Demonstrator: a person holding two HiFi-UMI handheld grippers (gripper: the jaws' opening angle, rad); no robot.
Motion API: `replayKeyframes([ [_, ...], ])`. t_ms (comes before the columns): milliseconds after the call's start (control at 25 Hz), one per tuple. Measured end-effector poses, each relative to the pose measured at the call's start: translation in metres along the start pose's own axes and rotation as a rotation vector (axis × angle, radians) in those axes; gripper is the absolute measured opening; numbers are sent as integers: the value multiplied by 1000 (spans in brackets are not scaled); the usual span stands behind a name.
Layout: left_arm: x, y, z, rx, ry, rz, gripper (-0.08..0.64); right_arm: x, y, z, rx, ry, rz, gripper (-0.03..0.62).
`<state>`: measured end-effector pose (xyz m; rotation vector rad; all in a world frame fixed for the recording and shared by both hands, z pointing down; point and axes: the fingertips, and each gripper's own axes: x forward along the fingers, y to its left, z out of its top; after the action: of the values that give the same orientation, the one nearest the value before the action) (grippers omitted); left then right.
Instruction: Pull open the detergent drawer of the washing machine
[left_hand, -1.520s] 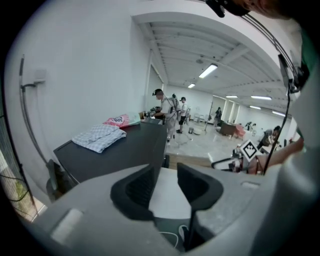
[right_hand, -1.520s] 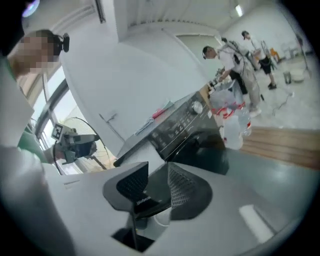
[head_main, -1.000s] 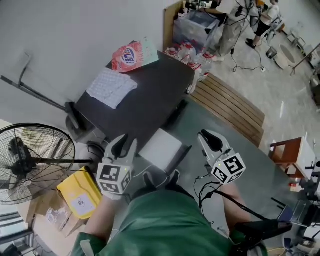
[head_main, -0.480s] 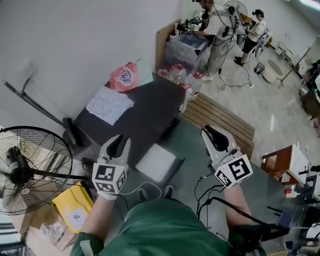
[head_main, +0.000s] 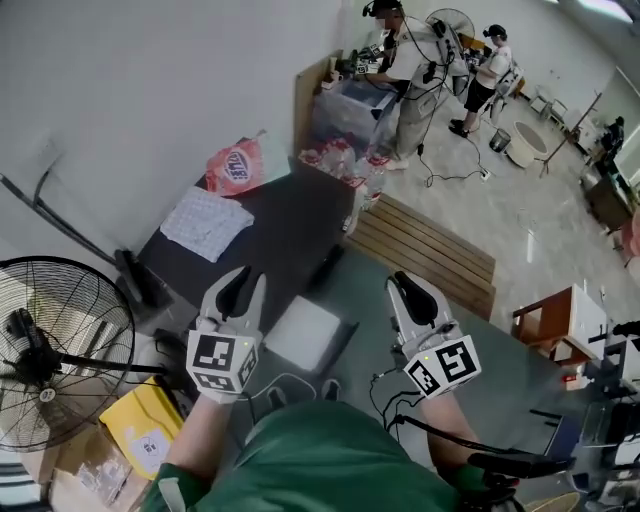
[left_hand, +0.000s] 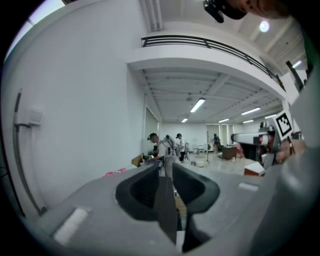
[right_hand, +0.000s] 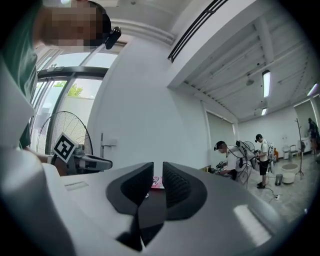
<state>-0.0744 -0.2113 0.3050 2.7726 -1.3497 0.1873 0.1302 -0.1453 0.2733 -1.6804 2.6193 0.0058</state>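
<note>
- left gripper: held in the air, jaws a little apart and just been closing, nothing between them.
- right gripper: alongside, well apart from the left; jaws a narrow slit apart, nothing in the slit.
- washing machine: dark flat top against the white wall, ahead of the 2 grippers, neither touching it; detergent drawer cannot be made out from above.
- On that top: 1 white cloth; 1 red detergent bag at its far edge.
- fan: at far left.

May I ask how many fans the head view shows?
2: a black fan at lower left by the wall, and a second fan far back beside the standing people. More may be hidden.
</note>
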Motion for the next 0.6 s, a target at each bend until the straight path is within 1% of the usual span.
replayKeyframes([
  [160,1,-5,-4,9,9,-20,80,-4,2,-5,27,-11,-15,57],
  [600,8,-2,-15,0,40,-34,77,3,8,-17,55,2,-10,57],
])
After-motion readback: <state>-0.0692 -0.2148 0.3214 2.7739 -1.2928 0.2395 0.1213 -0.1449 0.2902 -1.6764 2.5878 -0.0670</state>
